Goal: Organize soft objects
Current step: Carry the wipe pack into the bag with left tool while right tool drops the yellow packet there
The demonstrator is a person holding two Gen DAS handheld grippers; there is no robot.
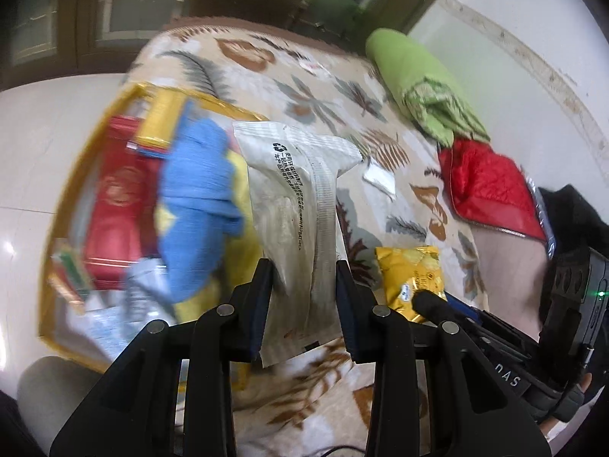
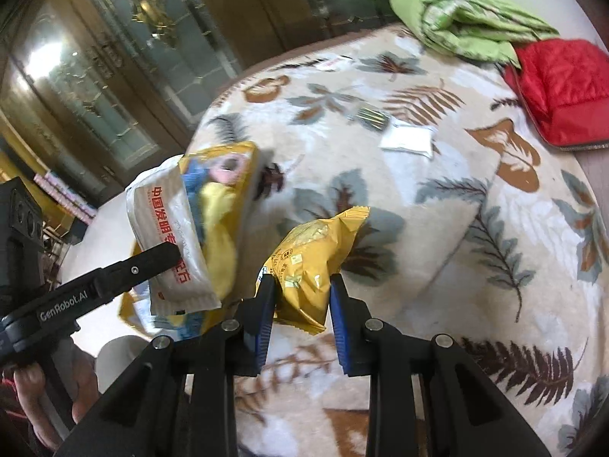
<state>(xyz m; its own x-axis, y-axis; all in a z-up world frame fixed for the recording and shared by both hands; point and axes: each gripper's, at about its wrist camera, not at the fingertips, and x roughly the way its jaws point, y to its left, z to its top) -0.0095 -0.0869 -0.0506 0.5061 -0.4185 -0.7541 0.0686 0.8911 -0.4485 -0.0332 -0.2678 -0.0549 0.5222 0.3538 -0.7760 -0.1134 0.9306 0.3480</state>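
- Your left gripper [image 1: 304, 266] clamps the white packet [image 1: 300, 205], its long axis pointing away from you, beside the yellow box [image 1: 61, 190] at its left.
- Your right gripper [image 2: 302, 285] pinches the yellow snack bag [image 2: 316, 262], farther from the box, probably its destination.

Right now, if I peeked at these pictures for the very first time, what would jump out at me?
Probably the two snack packets pinched in the grippers: a white packet in the left gripper and a yellow packet in the right gripper. Behind them, a bright red quilted cushion lies beside a folded green blanket on the leafy bedspread.
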